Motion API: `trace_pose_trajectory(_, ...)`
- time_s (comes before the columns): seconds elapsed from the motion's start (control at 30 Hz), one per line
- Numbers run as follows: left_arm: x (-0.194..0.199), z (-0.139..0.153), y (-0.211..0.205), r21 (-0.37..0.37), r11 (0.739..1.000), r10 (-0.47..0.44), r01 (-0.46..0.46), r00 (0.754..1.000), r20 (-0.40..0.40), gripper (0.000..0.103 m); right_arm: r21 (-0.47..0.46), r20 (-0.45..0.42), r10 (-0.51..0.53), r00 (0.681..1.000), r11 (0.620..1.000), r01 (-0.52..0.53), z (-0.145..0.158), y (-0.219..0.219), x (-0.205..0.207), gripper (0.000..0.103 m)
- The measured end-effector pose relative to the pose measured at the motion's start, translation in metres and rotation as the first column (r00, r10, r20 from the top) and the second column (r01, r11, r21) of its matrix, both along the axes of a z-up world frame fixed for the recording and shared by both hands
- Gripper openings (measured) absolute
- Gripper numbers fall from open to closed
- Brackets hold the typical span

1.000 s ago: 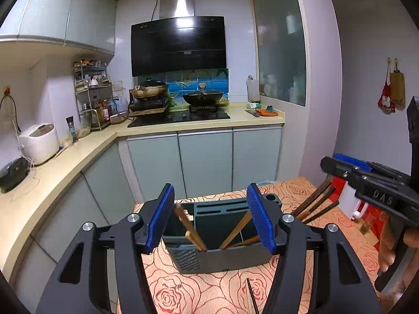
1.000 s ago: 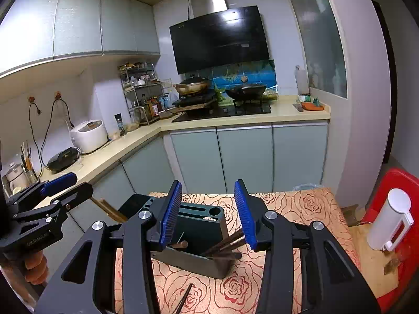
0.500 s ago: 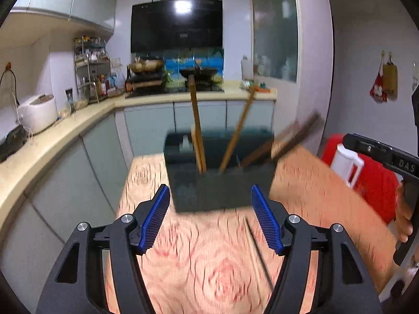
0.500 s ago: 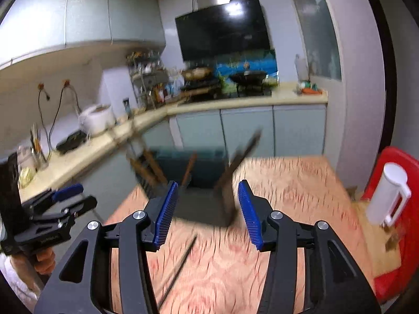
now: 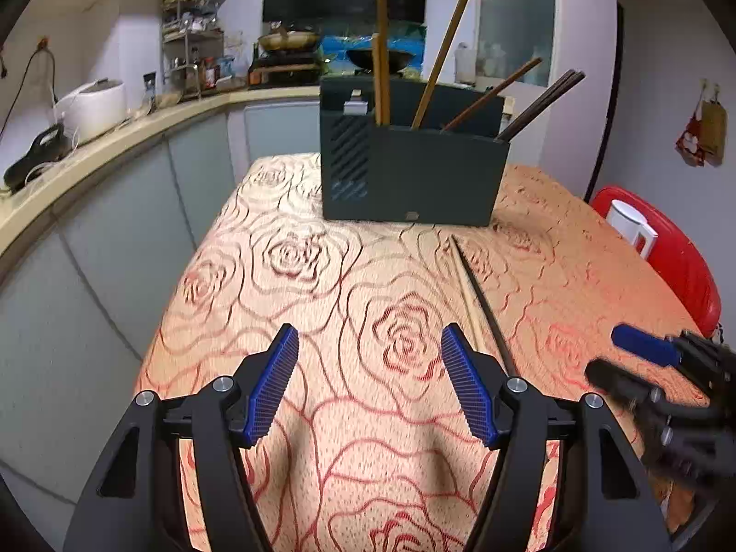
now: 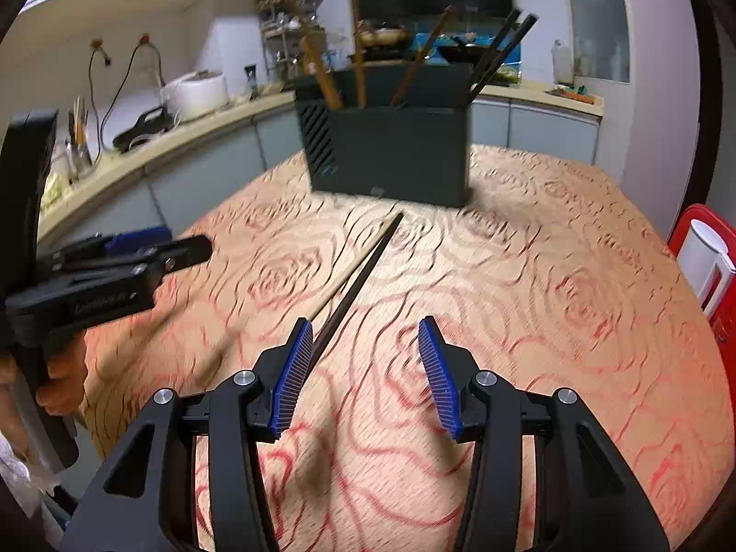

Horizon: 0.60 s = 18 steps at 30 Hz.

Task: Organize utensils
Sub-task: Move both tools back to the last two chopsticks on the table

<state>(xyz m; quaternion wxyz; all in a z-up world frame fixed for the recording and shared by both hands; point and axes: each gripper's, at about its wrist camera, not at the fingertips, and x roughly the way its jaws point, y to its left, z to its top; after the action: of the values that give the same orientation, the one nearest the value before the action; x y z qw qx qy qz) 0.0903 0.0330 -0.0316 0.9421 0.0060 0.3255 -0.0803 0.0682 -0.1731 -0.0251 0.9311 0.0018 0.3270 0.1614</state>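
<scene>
While both claws, the left claw [image 5: 369,384] and right claw [image 6: 363,375], hang half-open and empty, the loose chopsticks [image 6: 359,278] before the holder [image 5: 409,175] await pickup; the right must straddle them.

A white rice cooker [image 5: 94,108] is being kept on the kitchen worktop [image 5: 138,131], a wok [image 5: 377,59] on the stove, and a white jug [image 5: 631,226] on a red stool [image 5: 676,257].

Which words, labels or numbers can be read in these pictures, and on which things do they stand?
No text here can be read for certain.
Left gripper: pale lettering on its black side, too blurred to read.
Dark utensil holder: a small light mark low on the front, too small to read.
Right gripper: no lettering visible, blurred.
Chopsticks on the table: no marks.
</scene>
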Motion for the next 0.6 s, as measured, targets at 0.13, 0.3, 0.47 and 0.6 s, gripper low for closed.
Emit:
trace_pose_trajectory(0.13,-0.002,-0.011,-0.004,0.023,1.0,0.01,-0.009,1.0,-0.018,0.063,-0.001,-0.034,0.03,0.999,1.0,-0.03,-0.01,0.011,-0.006,0.047)
trace_pose_trajectory(0.3,-0.001,-0.015,-0.009,0.051,0.999,0.015,-0.014,1.0,-0.024,0.063,0.002,-0.078,0.07,0.995,0.998,-0.07,-0.023,0.027,-0.011,0.047)
trace_pose_trajectory(0.47,-0.001,-0.018,-0.008,0.058,0.998,0.028,-0.026,0.999,-0.032,0.063,-0.049,-0.083,0.071,0.994,0.996,-0.075,-0.032,0.036,-0.015,0.047)
trace_pose_trajectory(0.6,-0.002,-0.019,-0.011,0.063,0.998,0.022,-0.019,0.999,-0.036,0.063,-0.067,-0.082,0.052,0.995,0.996,-0.058,-0.032,0.031,-0.012,0.041)
